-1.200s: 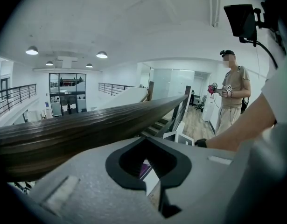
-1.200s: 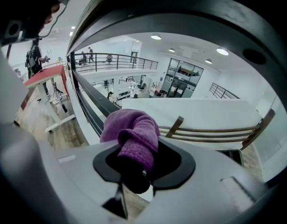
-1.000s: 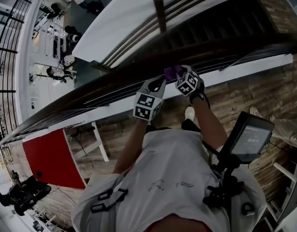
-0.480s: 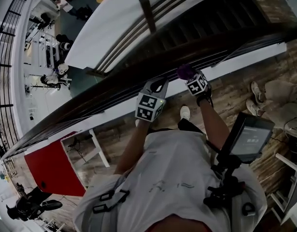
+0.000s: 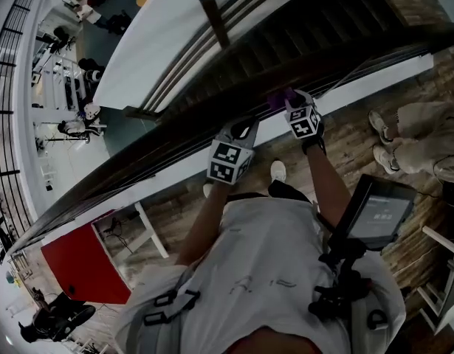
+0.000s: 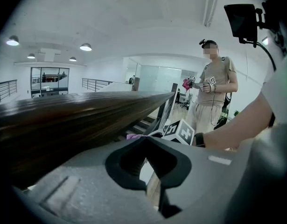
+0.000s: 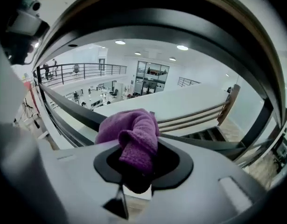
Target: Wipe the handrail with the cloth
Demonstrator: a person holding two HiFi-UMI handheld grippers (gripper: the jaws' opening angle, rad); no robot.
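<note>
You'll find no words or numbers to read here: the marker cubes (image 5: 228,162) show only square patterns, and the screen (image 5: 378,216) is too dim.

The handrail (image 6: 64,125) is dark, glossy, grained wood; the cloth (image 7: 134,132) is soft, fuzzy purple fabric.

The big white room is being lit by round ceiling lamps (image 6: 85,46). A brown wooden plank floor (image 5: 359,142) is being shown on the upper level, and a flat red board (image 5: 79,260) is being seen beside thin white frame legs (image 5: 149,231). Dark stairs (image 5: 315,32) are being edged by a wide white wall (image 5: 160,35). Far below, a grey lower floor (image 5: 123,124) is being ringed by a black barred railing (image 5: 5,124). Tall glass panes (image 7: 152,74) are being seen at the far end.
</note>
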